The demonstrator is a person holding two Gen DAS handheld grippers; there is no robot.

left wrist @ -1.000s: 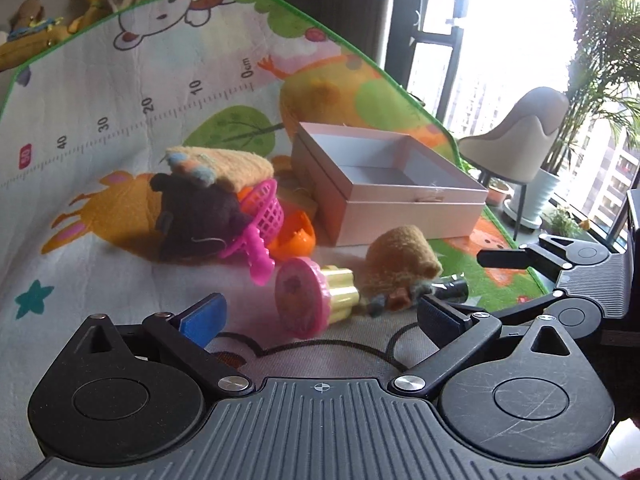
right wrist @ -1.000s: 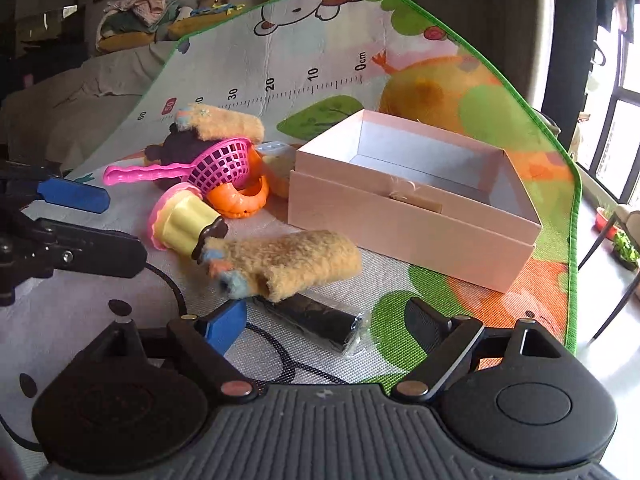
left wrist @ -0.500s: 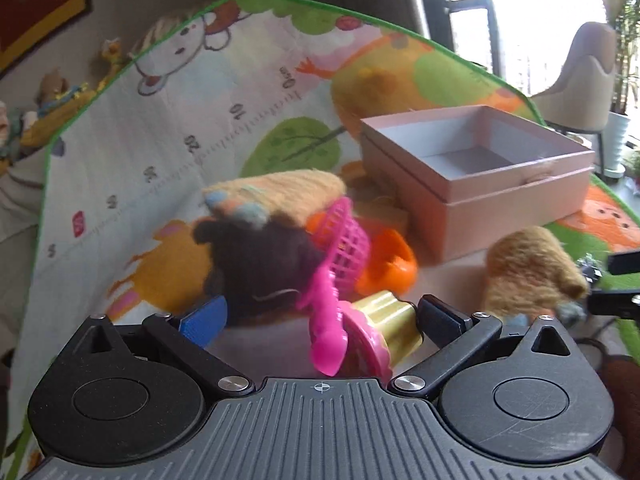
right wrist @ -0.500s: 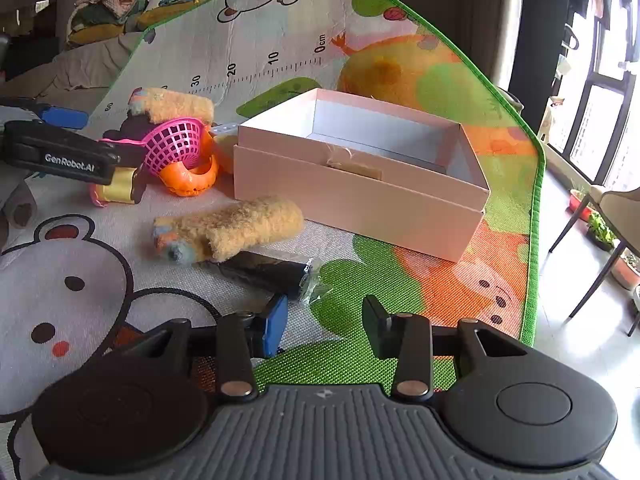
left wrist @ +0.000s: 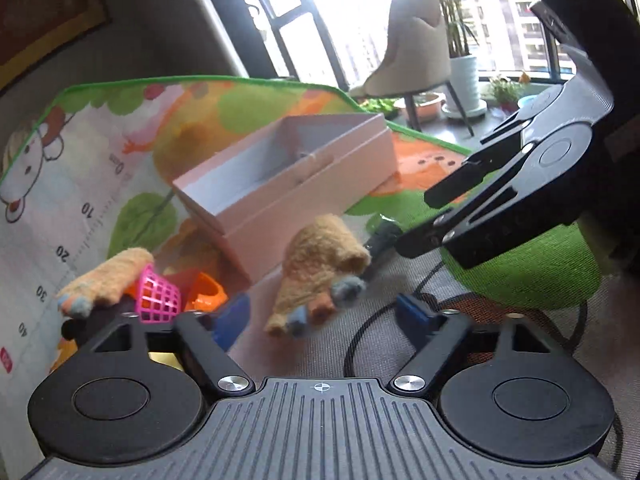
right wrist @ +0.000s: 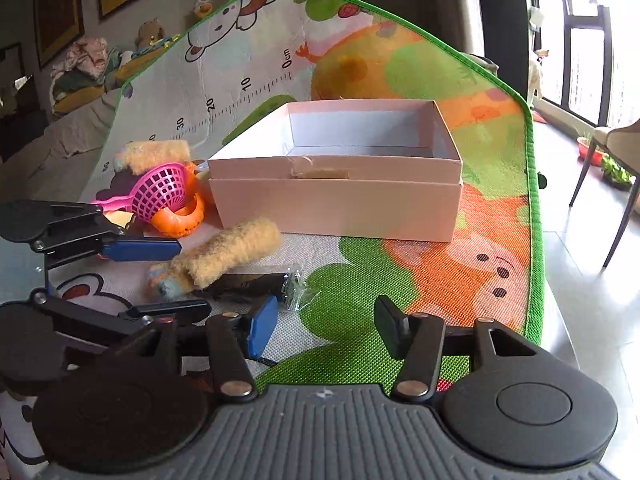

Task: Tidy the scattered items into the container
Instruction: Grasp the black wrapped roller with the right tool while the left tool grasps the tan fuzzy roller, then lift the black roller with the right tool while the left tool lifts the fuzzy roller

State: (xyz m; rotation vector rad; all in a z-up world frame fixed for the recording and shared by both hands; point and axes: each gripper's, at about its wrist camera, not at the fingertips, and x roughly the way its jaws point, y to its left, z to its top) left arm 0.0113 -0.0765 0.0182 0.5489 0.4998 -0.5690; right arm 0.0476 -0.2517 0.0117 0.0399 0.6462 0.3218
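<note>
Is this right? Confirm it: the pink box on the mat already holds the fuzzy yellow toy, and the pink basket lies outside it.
Not quite. The pink box is empty; the fuzzy yellow toy lies on the mat in front of it, as the right wrist view shows. The pink basket is indeed outside.

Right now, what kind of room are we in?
Probably a living room at home: a cartoon play mat covers the floor, toys lie beside a pink box, and a chair stands by big windows.

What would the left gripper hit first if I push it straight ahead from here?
Most likely the fuzzy tan glove lying just ahead between the left gripper's open fingers; the pink box sits beyond it. Depth is approximate.
</note>
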